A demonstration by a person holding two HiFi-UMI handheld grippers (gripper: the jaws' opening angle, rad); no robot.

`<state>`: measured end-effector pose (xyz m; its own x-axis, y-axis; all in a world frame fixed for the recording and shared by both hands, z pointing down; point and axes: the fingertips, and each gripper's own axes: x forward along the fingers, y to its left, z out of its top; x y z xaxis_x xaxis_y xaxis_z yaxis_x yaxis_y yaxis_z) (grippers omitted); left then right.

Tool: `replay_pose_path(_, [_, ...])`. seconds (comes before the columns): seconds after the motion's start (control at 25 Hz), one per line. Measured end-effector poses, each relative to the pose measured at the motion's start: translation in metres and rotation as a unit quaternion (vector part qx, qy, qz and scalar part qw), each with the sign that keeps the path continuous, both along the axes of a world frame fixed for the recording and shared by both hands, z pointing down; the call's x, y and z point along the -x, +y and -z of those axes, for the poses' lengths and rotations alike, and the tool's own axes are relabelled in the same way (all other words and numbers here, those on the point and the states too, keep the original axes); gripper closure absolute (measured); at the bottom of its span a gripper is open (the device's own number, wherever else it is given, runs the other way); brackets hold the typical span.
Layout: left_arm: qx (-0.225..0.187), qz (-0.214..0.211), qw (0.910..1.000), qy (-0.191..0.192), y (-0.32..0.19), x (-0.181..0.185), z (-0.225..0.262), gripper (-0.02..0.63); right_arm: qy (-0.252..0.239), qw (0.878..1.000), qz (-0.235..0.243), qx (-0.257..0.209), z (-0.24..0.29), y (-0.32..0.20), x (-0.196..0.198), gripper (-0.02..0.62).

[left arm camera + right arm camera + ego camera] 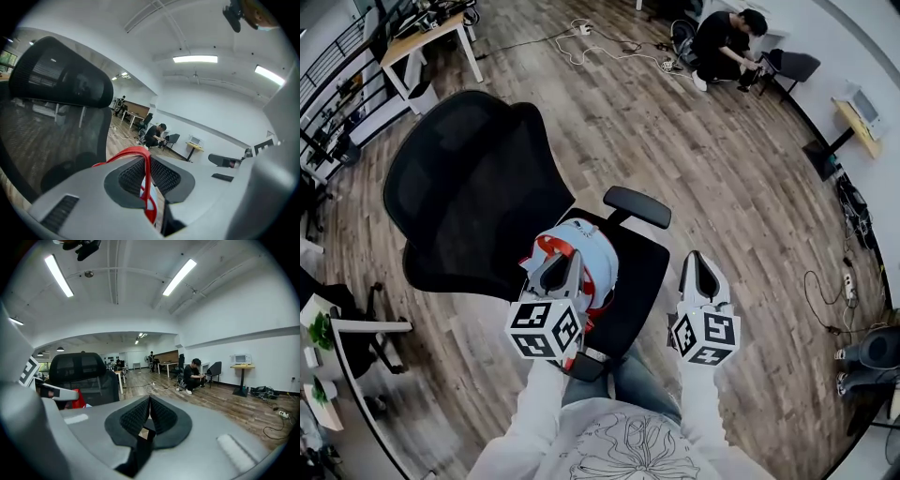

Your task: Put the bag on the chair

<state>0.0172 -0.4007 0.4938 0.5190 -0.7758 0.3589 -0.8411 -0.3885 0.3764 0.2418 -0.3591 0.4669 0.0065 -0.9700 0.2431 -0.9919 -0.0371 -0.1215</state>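
Observation:
A light blue bag [592, 255] with red straps hangs over the seat of a black mesh office chair [478, 187]. My left gripper [563, 265] is shut on the bag's red strap [146, 176], which runs up between the pads [126, 174]. The chair's backrest [56, 93] fills the left of the left gripper view. My right gripper [698, 267] hovers right of the chair seat, shut with nothing between its jaws. In the right gripper view the chair [82, 376] and a bit of red bag [78, 399] show at the left.
The chair's right armrest [637, 206] sticks out just behind the bag. A person [724, 45] crouches on the wood floor at the far right next to another chair [792, 66]. Cables [609, 52] lie on the floor. Desks [427, 37] stand at the far left.

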Motion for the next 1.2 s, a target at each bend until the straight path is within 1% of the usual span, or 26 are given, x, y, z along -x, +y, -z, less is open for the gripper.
replay_pose_path(0.2, [0.027, 0.009, 0.9996, -0.009, -0.01, -0.007, -0.037, 0.566, 0.002, 1.0, 0.019, 0.011, -0.02, -0.019, -0.002, 0.583])
replay_pose_path(0.36, [0.04, 0.015, 0.9989, -0.016, -0.018, -0.009, -0.063, 0.565, 0.0, 0.999, 0.03, 0.02, -0.036, -0.033, -0.002, 0.583])
replay_pose_path(0.6, [0.069, 0.019, 0.997, -0.029, -0.025, -0.015, -0.101, 0.563, -0.001, 0.998, 0.045, 0.039, -0.058, -0.046, 0.0, 0.583])
replay_pose_path(0.76, [0.1, 0.027, 0.9942, -0.029, -0.024, -0.014, -0.126, 0.561, -0.005, 0.997, 0.05, 0.051, -0.069, -0.05, -0.001, 0.583])
replay_pose_path(1.04, [0.156, 0.036, 0.9866, -0.032, -0.013, -0.005, -0.177, 0.558, -0.007, 0.996, 0.059, 0.064, -0.086, -0.052, 0.006, 0.583])
replay_pose_path(1.12, [0.163, 0.036, 0.9854, -0.033, -0.009, -0.003, -0.187, 0.557, -0.008, 0.996, 0.06, 0.068, -0.091, -0.051, 0.007, 0.583])
replay_pose_path(1.2, [0.16, 0.032, 0.9859, -0.036, -0.007, -0.002, -0.191, 0.558, -0.009, 0.995, 0.062, 0.072, -0.096, -0.05, 0.008, 0.583])
